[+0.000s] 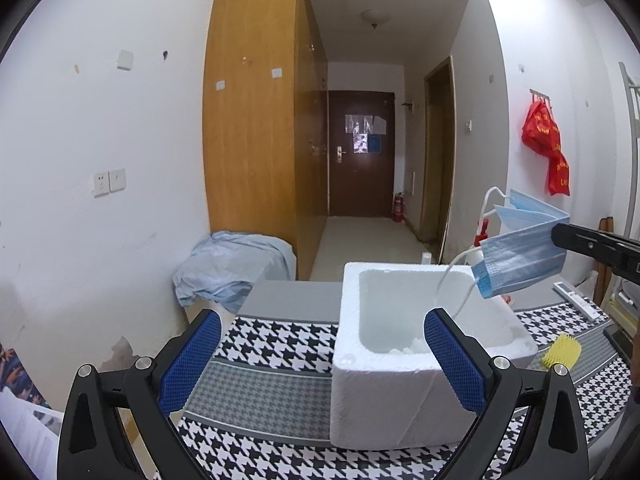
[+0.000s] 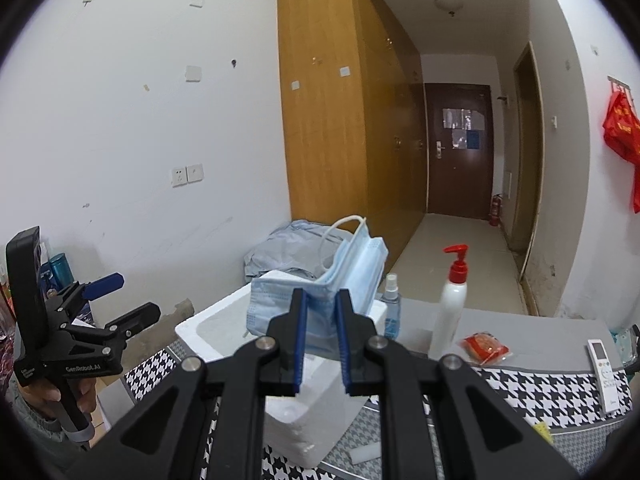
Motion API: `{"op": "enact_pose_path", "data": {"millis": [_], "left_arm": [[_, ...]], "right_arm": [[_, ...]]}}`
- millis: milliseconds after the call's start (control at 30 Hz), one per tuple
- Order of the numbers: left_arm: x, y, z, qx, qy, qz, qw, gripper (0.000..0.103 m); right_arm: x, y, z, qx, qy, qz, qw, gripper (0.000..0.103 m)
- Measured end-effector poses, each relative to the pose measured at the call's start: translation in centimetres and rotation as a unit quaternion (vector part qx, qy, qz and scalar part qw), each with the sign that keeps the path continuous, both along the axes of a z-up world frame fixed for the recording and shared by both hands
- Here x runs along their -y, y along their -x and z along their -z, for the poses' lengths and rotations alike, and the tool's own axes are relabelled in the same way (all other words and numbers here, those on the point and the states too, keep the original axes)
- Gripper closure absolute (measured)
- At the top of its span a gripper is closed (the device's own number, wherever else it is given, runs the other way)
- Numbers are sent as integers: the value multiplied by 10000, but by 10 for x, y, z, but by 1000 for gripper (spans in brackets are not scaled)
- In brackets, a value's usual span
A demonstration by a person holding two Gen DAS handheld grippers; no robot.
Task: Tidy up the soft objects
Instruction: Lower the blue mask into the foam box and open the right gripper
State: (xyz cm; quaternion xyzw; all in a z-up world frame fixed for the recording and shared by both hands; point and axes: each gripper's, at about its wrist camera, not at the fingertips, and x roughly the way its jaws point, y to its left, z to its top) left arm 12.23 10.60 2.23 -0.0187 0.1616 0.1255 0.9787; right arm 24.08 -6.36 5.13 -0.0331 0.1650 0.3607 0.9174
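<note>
Dangling limp above the white foam box [image 1: 400, 364], the blue face masks [image 2: 320, 292] looked feather-light and floppy, pinched mid-fold by the right gripper [image 2: 322, 300], while the left gripper [image 1: 322, 364] stood spread and empty.

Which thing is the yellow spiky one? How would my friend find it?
Look at the table with the black-and-white checked cloth, then the big white foam box on it. Right of the box lies a small yellow spiky pad, flat on the cloth. Nothing else there is yellow or bristly.
</note>
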Motion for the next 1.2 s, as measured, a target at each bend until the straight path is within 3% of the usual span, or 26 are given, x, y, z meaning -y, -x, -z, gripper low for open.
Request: {"op": "enact_pose_path", "data": {"millis": [1200], "left_arm": [[-34, 4, 28, -230, 355, -211, 9989, 1]], "right_arm": [[-74, -25, 24, -463, 1009, -363, 9932, 85]]}}
